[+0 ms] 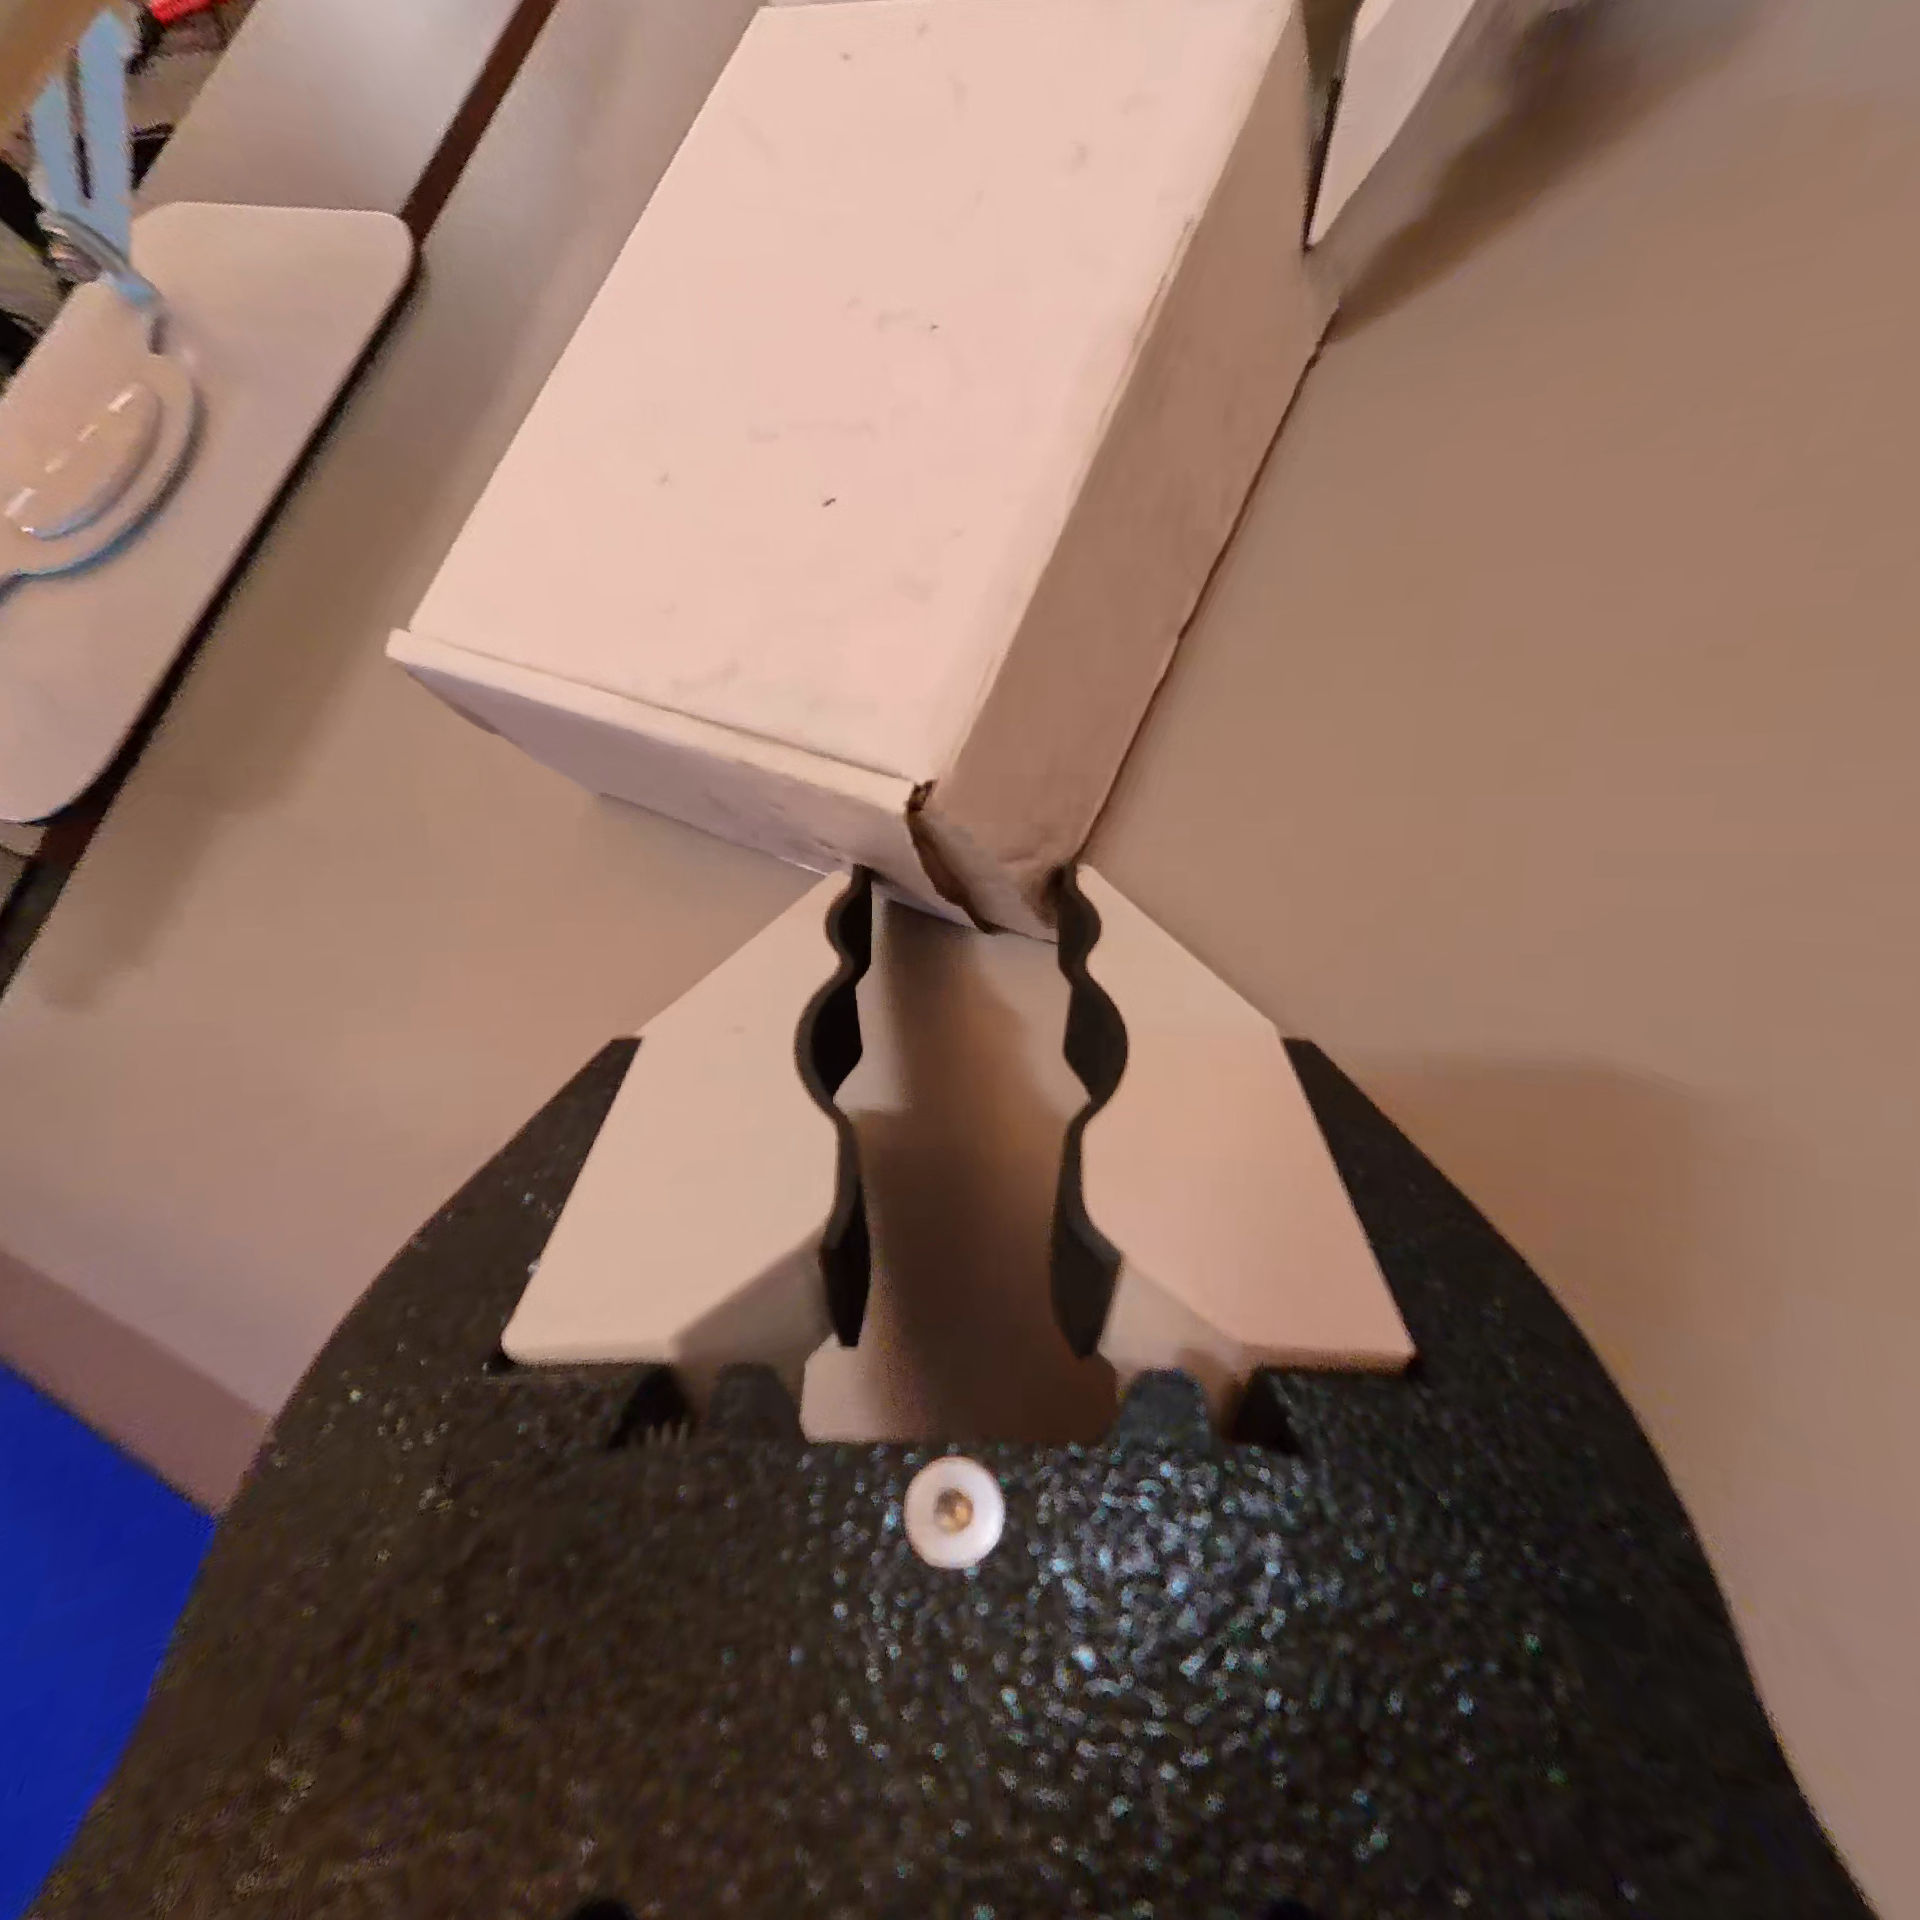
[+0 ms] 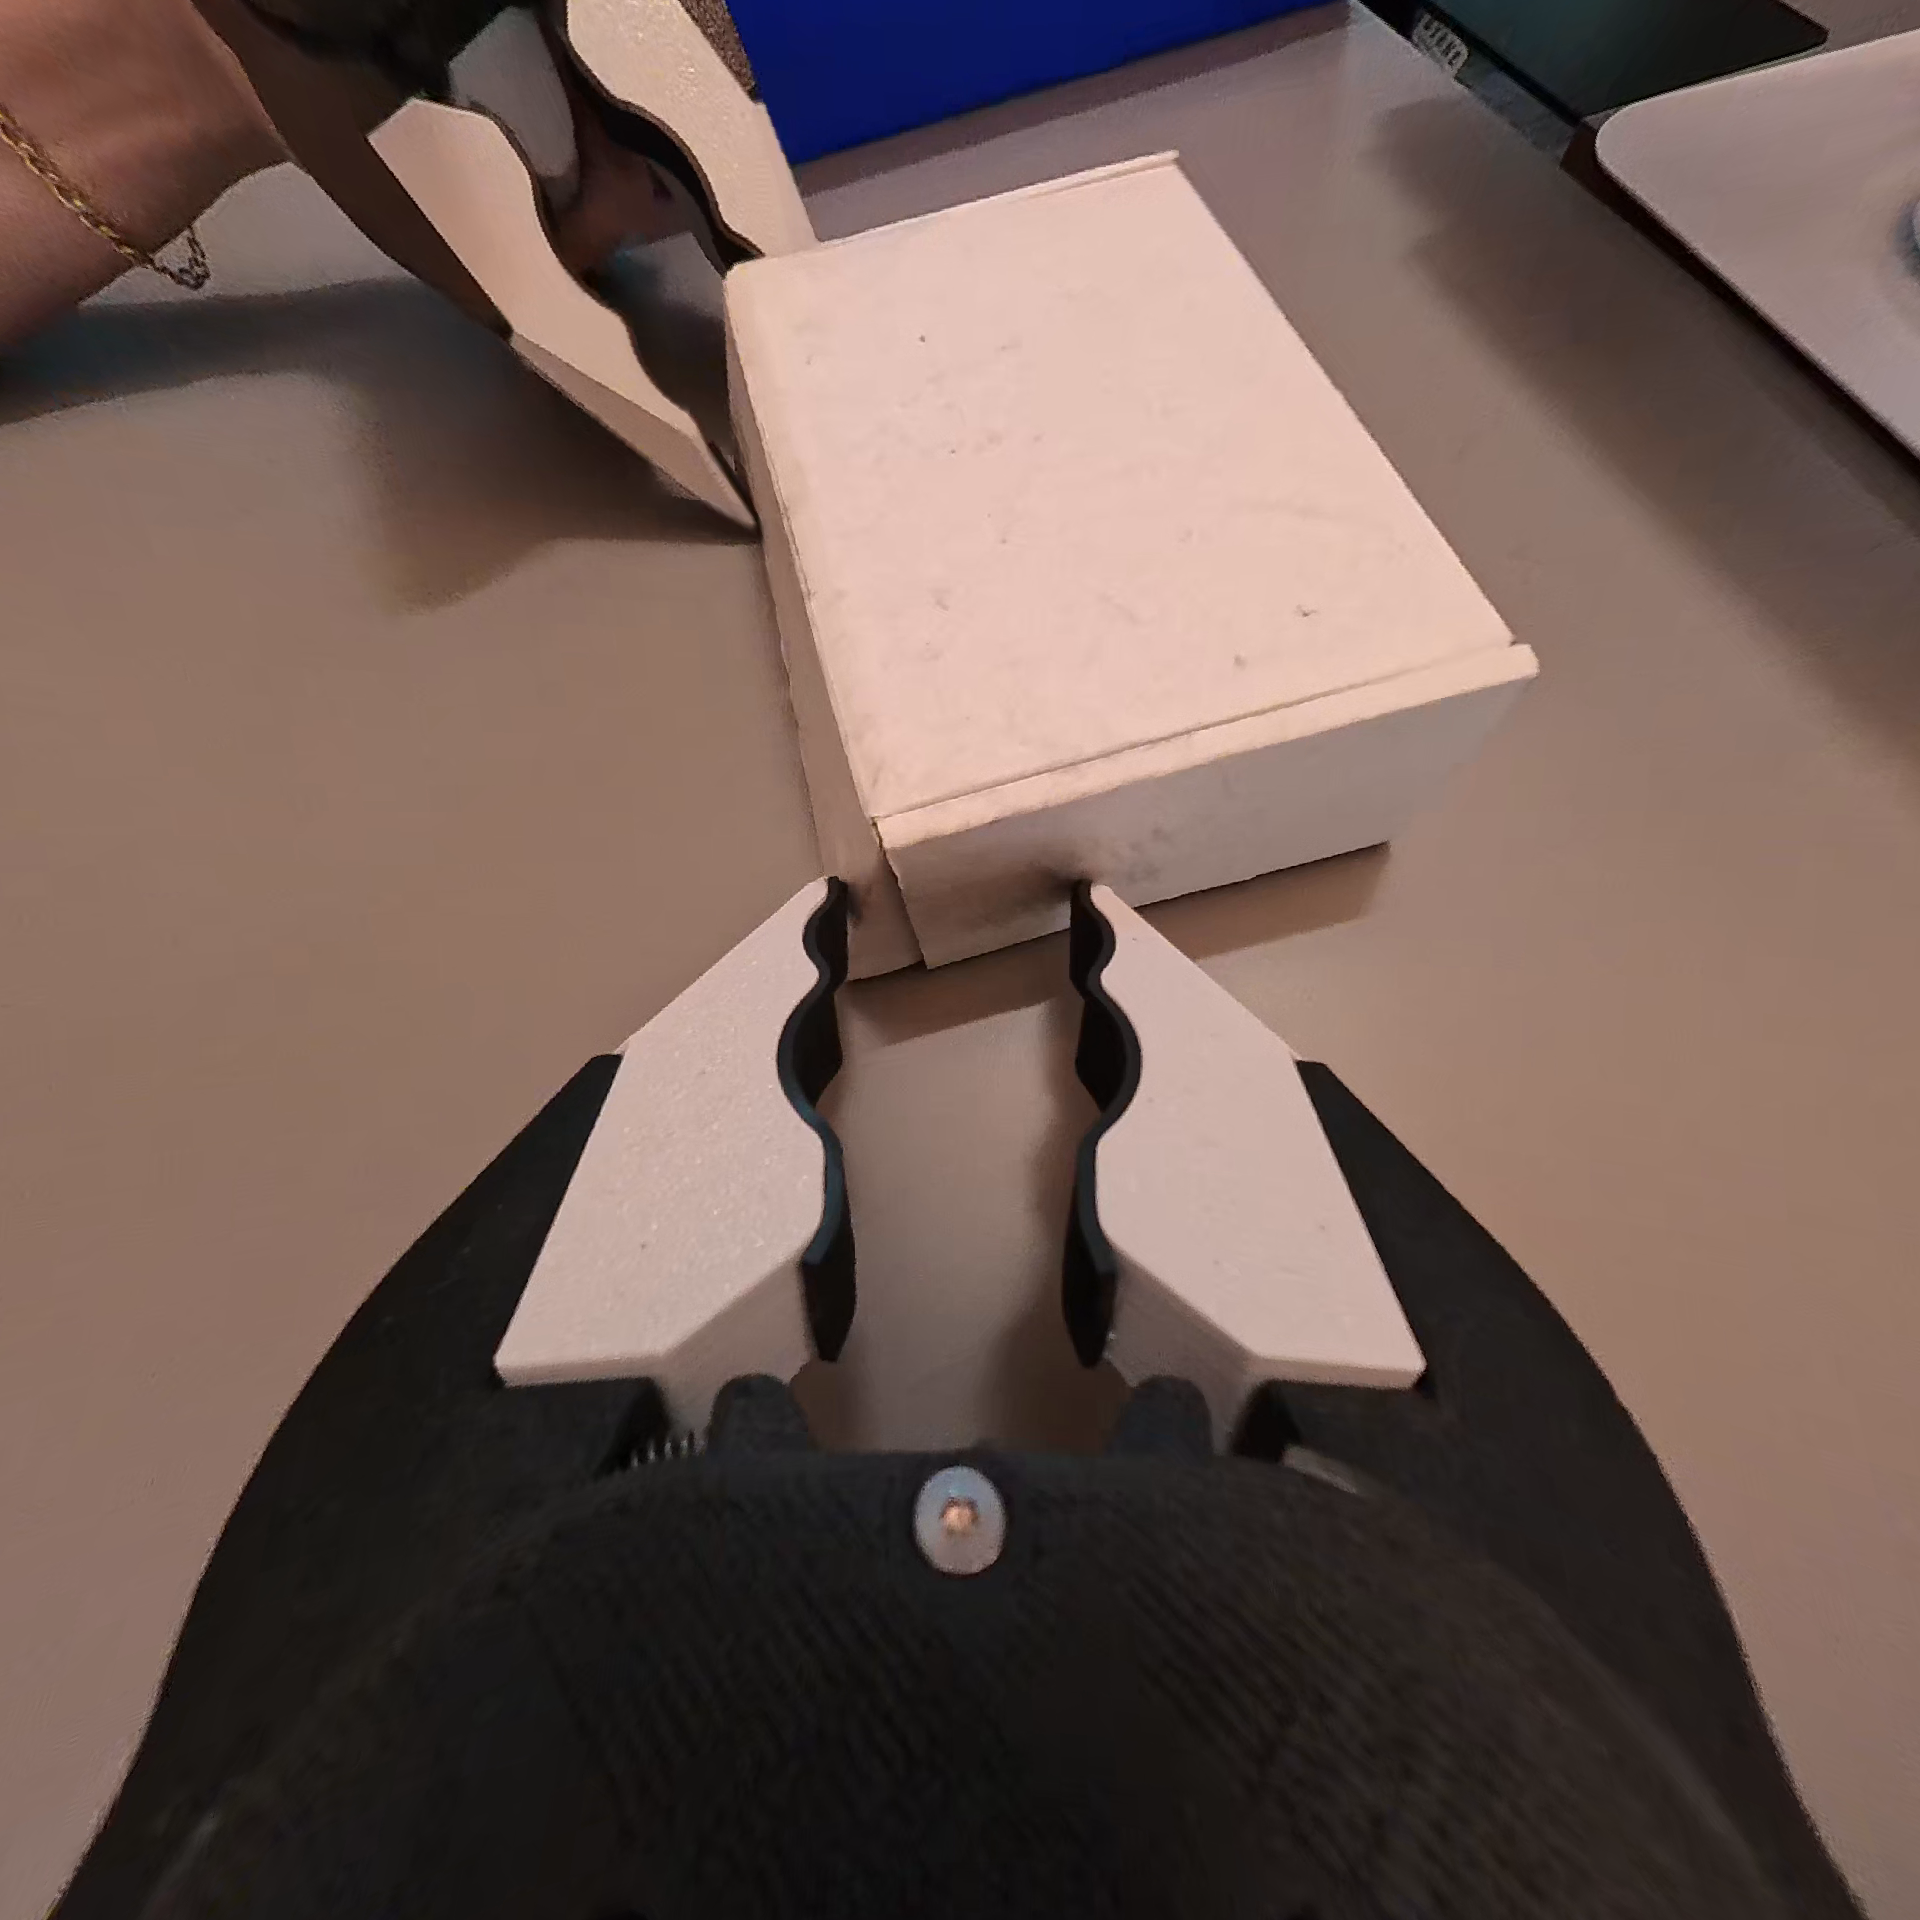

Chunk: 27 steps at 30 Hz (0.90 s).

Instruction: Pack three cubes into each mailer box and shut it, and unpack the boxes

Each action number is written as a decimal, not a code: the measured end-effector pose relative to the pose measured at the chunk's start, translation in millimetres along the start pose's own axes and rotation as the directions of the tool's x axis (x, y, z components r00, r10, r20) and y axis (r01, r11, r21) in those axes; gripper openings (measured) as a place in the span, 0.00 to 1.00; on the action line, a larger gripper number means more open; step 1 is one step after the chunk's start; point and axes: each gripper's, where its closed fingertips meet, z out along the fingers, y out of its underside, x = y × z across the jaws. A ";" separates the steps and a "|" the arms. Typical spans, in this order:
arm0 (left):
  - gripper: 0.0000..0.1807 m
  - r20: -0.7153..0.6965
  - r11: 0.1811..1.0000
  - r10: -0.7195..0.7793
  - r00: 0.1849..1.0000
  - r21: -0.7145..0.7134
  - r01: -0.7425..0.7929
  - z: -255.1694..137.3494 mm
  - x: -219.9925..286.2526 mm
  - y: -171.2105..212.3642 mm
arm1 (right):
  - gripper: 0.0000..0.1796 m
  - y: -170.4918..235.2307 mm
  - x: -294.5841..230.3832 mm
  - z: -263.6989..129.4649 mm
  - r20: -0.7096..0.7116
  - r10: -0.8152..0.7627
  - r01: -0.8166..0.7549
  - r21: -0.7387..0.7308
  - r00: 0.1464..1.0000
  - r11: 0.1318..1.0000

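Observation:
A closed white mailer box (image 1: 862,416) lies flat on the grey table (image 1: 1558,727). My left gripper (image 1: 961,883) is open, and its fingertips straddle one corner of the box. The box also shows in the right wrist view (image 2: 1091,520). My right gripper (image 2: 956,888) is open, and its fingertips straddle the near corner. The left gripper (image 2: 743,384) shows at the box's far left corner in that view. No cubes are in view.
Grey rounded boards lie at the table's edge (image 1: 270,312) (image 2: 1766,208). A clear plastic item with a blue strap (image 1: 83,436) rests on one. A blue surface (image 2: 987,62) lies beyond the box. A person's wrist with a bracelet (image 2: 104,187) holds the left gripper.

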 end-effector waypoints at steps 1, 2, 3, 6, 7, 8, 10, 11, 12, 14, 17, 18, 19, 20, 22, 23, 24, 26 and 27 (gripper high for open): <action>0.17 0.025 1.000 0.003 1.000 -0.001 -0.003 1.1 -3.6 -0.3 | 0.23 -0.3 1.2 0.7 -0.010 -0.002 0.002 -0.001 1.000 1.000; 0.16 0.042 1.000 0.005 0.999 -0.002 -0.005 1.8 -6.4 -0.3 | 0.22 -0.6 2.4 1.6 -0.024 -0.007 0.007 -0.003 1.000 1.000; 0.16 0.054 1.000 0.002 0.999 -0.004 -0.002 2.2 -8.2 -0.2 | 0.22 -0.8 3.3 2.1 -0.037 -0.016 0.016 -0.004 0.999 1.000; 0.15 0.082 1.000 -0.009 0.997 -0.007 0.010 3.0 -11.2 0.2 | 0.21 -1.2 5.4 3.3 -0.078 -0.042 0.041 -0.009 0.996 0.999; 0.16 0.077 1.000 -0.012 0.997 -0.005 0.013 2.8 -10.4 0.2 | 0.21 -1.2 5.6 3.2 -0.081 -0.042 0.041 -0.008 0.996 0.999; 0.17 0.062 1.000 -0.019 0.998 -0.003 0.019 2.5 -8.6 0.2 | 0.21 -1.1 6.8 3.3 -0.090 -0.036 0.035 -0.009 0.995 0.999; 0.19 0.019 0.999 -0.036 0.999 0.002 0.036 0.9 -4.2 0.7 | 0.24 0.3 6.8 4.2 -0.101 -0.053 0.051 -0.022 0.993 0.998; 0.21 0.007 0.999 -0.033 0.999 0.009 0.033 -0.3 -2.7 0.4 | 0.30 2.9 2.7 6.1 -0.088 -0.075 0.072 -0.041 0.993 0.997; 0.23 0.011 0.999 -0.029 1.000 0.016 0.028 -1.7 -3.0 0.1 | 0.35 8.5 -1.5 8.9 -0.075 -0.098 0.092 -0.079 0.992 0.993; 0.23 0.033 1.000 -0.023 0.999 0.008 0.023 -3.5 -6.5 3.3 | 0.36 12.3 -5.3 12.2 -0.075 -0.116 0.107 -0.110 0.990 0.988; 0.19 0.016 0.999 -0.048 0.999 0.022 0.048 -6.0 -6.0 2.3 | 0.31 9.7 1.4 10.2 -0.122 -0.104 0.093 -0.095 0.987 0.991; 0.19 0.019 0.997 -0.067 0.998 0.036 0.066 -6.7 -7.6 -0.2 | 0.29 8.6 2.7 9.3 -0.121 -0.088 0.078 -0.084 0.989 0.993; 0.19 0.012 0.995 -0.085 0.996 0.046 0.084 -7.2 -8.1 -2.4 | 0.27 7.0 2.6 8.2 -0.109 -0.070 0.062 -0.070 0.992 0.996; 0.19 0.003 0.993 -0.103 0.995 0.052 0.102 -7.3 -8.2 -3.8 | 0.26 4.7 3.4 7.0 -0.103 -0.054 0.049 -0.053 0.993 0.997; 0.18 0.000 0.990 -0.129 0.992 0.055 0.129 -5.0 -9.2 -5.2 | 0.22 3.5 6.8 7.1 -0.107 -0.033 0.028 -0.047 0.994 0.999; 0.18 0.011 0.990 -0.132 0.991 0.054 0.131 -4.0 -11.1 -5.0 | 0.20 3.3 7.8 8.0 -0.111 -0.037 0.031 -0.050 0.993 0.998; 0.18 0.014 0.990 -0.131 0.991 0.053 0.131 -3.7 -11.8 -4.9 | 0.20 3.1 8.6 8.9 -0.118 -0.043 0.037 -0.053 0.992 0.998; 0.17 0.011 0.990 -0.130 0.991 0.055 0.130 -3.6 -12.3 -4.9 | 0.20 3.2 8.8 9.3 -0.115 -0.046 0.040 -0.056 0.992 0.998; 0.17 0.014 0.991 -0.126 0.992 0.054 0.125 -3.4 -12.5 -4.8 | 0.20 3.4 8.9 9.4 -0.112 -0.042 0.036 -0.057 0.993 0.998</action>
